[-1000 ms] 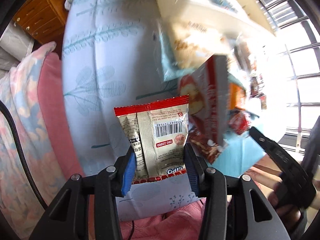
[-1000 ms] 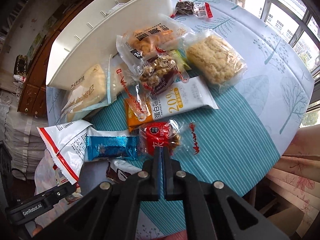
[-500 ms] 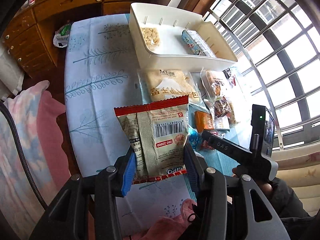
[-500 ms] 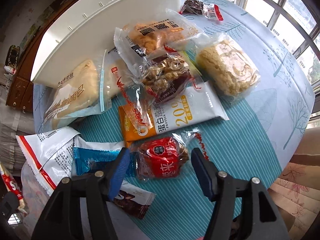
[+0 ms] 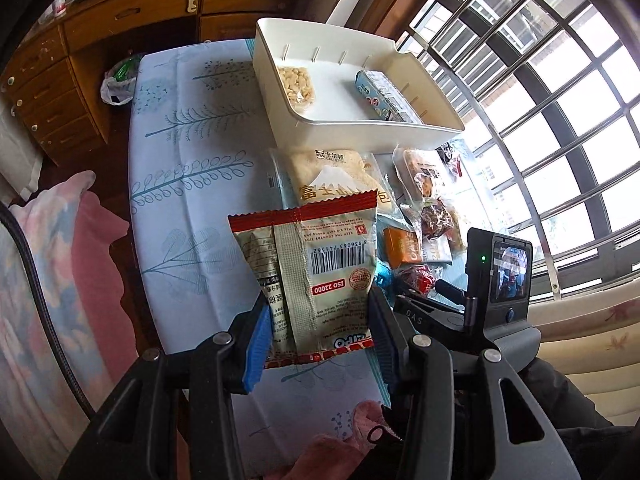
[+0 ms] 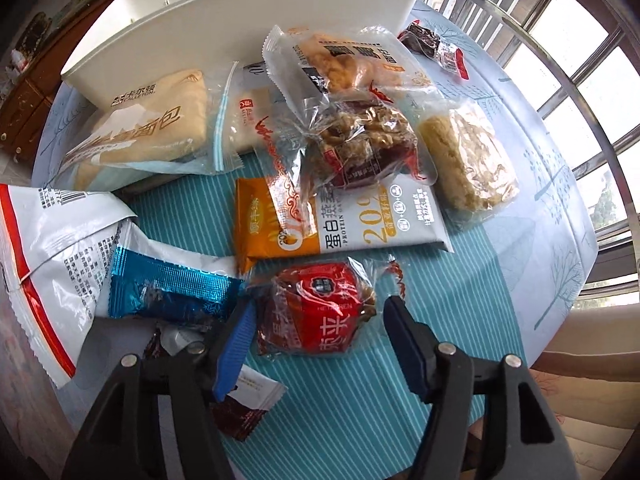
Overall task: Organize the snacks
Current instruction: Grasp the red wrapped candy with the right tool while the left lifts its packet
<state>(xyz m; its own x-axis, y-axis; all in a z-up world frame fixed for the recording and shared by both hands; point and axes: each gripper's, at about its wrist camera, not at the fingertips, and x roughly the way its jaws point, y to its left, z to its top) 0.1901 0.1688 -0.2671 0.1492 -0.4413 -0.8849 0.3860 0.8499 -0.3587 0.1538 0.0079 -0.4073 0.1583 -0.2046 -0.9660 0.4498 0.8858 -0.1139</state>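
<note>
My left gripper is shut on a red-edged beige snack packet, held upright above the table's near side. A white tray stands beyond it with a peanut pack and a blue pack inside. My right gripper is open, its jaws on either side of a red wrapped snack lying on the teal mat. The right gripper's body also shows in the left wrist view.
Loose snacks lie between me and the tray: a bread pack, an orange-and-white protein bar, a walnut-date pack, a rice cake, a blue foil pack, a white red-striped bag. Wooden drawers stand left.
My right gripper opened from shut and moved down around the red snack. My left gripper swung up and back with its packet, so the tray came into view.
</note>
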